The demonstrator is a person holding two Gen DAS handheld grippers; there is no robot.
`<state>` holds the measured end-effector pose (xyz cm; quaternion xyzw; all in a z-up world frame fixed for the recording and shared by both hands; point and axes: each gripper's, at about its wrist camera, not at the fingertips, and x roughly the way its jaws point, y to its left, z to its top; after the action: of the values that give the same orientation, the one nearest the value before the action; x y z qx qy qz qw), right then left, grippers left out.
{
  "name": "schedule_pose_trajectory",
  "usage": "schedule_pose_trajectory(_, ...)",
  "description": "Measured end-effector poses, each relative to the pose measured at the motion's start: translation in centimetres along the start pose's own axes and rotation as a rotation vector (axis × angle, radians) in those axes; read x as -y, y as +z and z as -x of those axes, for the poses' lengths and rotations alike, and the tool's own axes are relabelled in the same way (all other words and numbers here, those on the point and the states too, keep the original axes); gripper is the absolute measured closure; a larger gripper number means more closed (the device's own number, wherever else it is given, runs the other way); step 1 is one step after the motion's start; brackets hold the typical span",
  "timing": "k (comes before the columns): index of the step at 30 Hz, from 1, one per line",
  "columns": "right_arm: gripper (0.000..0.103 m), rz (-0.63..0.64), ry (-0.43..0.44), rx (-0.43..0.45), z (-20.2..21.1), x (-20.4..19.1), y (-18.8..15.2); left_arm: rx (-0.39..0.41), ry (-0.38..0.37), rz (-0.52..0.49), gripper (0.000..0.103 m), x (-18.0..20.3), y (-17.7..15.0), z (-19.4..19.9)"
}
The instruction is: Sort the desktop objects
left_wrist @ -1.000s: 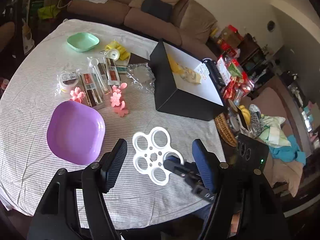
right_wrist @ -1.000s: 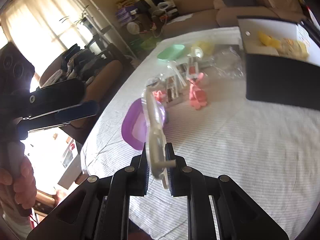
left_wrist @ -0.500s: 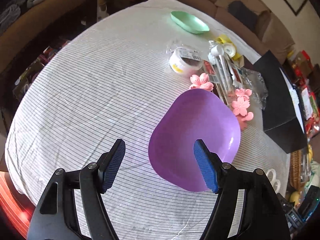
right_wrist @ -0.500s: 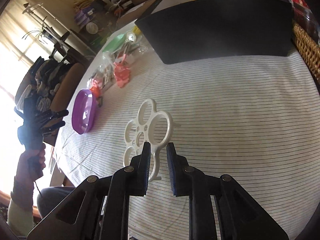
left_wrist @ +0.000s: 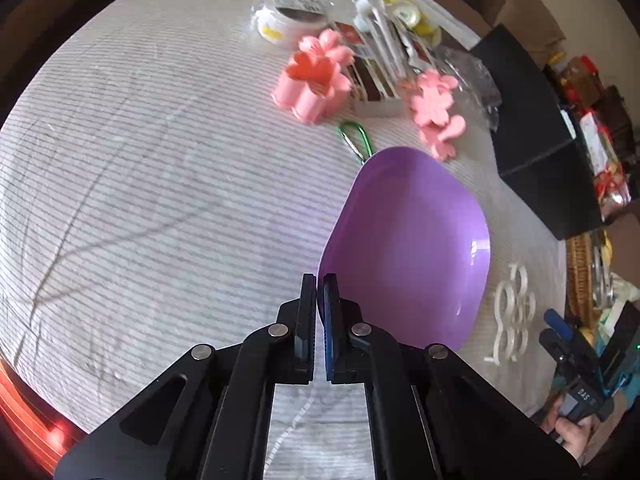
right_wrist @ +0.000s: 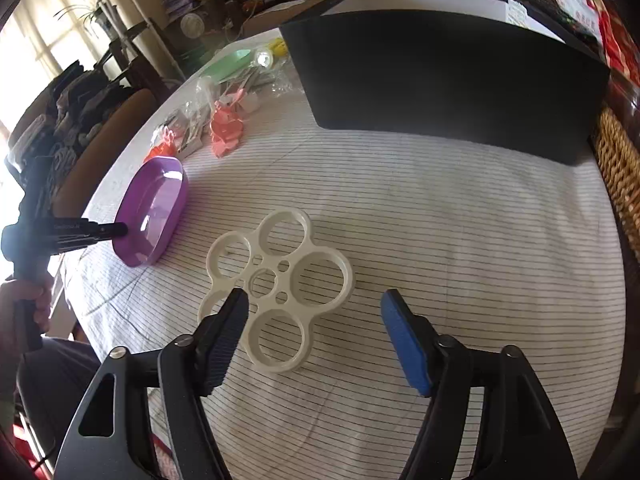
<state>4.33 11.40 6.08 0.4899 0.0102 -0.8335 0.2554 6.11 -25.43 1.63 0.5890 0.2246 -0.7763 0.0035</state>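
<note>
Down at the left, the left gripper [left_wrist: 319, 280] tilts steeply toward the striped tablecloth [left_wrist: 160, 200], its jaws just closed on the near-left rim of the purple dish [left_wrist: 408, 240], with the thin edge between the pads. In the right wrist view that same gripper [right_wrist: 120, 230] reaches in from the left, a hand [right_wrist: 24, 296] wrapped around its grip, and the dish's [right_wrist: 154, 212] near rim looks tipped up off the cloth. The dish is shallow, glossy and squarish with rounded corners, and nothing lies in it. Right of it the white ring holder [right_wrist: 276, 284] lies flat on the cloth, a cluster of large round holes around smaller ones. Over it hovers the right gripper [right_wrist: 314, 306], angled down, its jaws just opened wide and touching nothing, with the holder's near part between the fingers. A black box [right_wrist: 448, 80] stands at the far right.
</note>
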Motion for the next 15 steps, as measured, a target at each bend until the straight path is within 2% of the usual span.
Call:
schedule_pose_trajectory(4,0.017,0.075,-0.018,0.007,0.0,-1.3,-0.2,-0.017,-0.024,0.001,0.096,1.4,-2.6,0.2)
schedule_pose_trajectory(6,0.017,0.098,-0.025,-0.007,-0.3,-1.8,-0.4,0.024,0.023,-0.031,0.072,2.1,-3.3,1.0)
schedule_pose_trajectory(7,0.017,0.102,-0.028,-0.015,-0.5,-1.9,-0.6,0.062,0.062,-0.056,0.046,2.5,-3.6,1.4)
schedule_pose_trajectory(8,0.017,0.103,-0.035,-0.020,-0.6,-2.0,-0.7,0.111,0.081,-0.090,0.035,3.0,-3.9,2.1)
schedule_pose_trajectory(10,0.017,0.100,-0.047,-0.019,-0.7,-2.1,-0.9,0.177,0.087,-0.174,0.033,4.3,-4.6,3.0)
schedule_pose_trajectory(11,0.017,0.094,-0.045,-0.016,-0.7,-2.0,-0.9,0.193,0.093,-0.217,0.028,5.0,-4.9,3.1)
schedule_pose_trajectory(15,0.015,0.071,-0.033,0.003,-0.5,-2.0,-0.9,0.208,0.108,-0.342,0.024,7.6,-5.8,1.9)
